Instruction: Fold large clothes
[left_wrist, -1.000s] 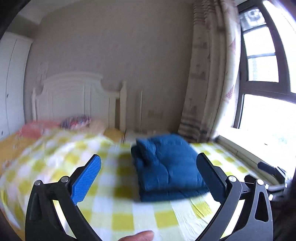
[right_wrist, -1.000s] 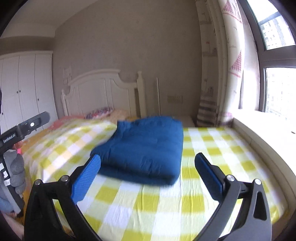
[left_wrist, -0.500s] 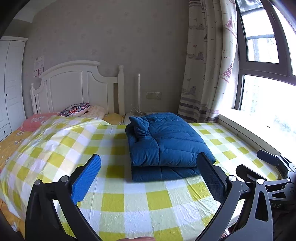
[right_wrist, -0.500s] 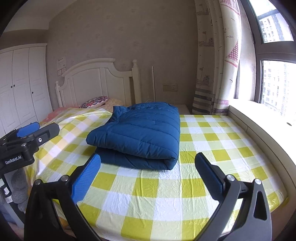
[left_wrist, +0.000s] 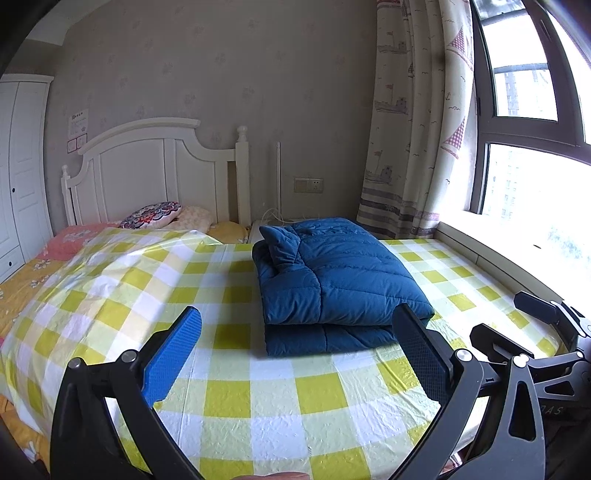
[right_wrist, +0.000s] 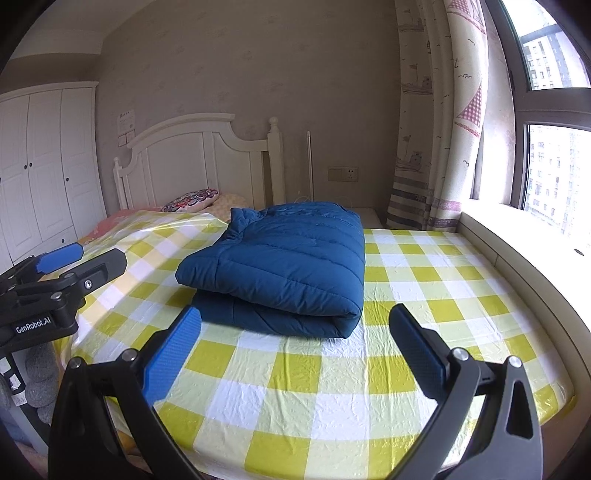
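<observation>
Left wrist view: left gripper (left_wrist: 295, 356), jaws wide apart, nothing between them; blue pad at 8 o'clock, dark pad at 4 o'clock of the frame. Ahead, at frame centre toward 1 o'clock, one blue quilted garment (left_wrist: 334, 282), folded into a thick stacked bundle, lying flat on the yellow-and-white checked sheet (left_wrist: 236, 398). Neither pad touches the bundle; it lies beyond the fingertips. A loose flap, possibly a hood or collar, stands up at the bundle's far left corner. At 4 o'clock, frame edge: the right gripper (left_wrist: 517, 334), black, seen from the side, held near the sheet's edge.

Right wrist view: right gripper (right_wrist: 295, 350), jaws likewise spread, holding nothing. The blue quilted garment (right_wrist: 284, 266) sits at centre, rounded fold edge facing 5 o'clock, open layered edges facing 9 o'clock. The checked sheet (right_wrist: 332, 398) is wrinkled around the bundle. At 9 o'clock: the left gripper (right_wrist: 79, 260), blue pad uppermost, fingers apart, off the sheet's left side.

Surroundings, both views:
- white headboard (left_wrist: 155, 173) at 11 o'clock
- patterned pillow (left_wrist: 151, 218) below it
- white wardrobe (right_wrist: 44, 166) at 9 to 10 o'clock
- printed curtain (left_wrist: 413, 122) at 1 o'clock
- window (left_wrist: 528, 122) at 2 o'clock
- wall socket (left_wrist: 308, 184) between headboard and curtain
</observation>
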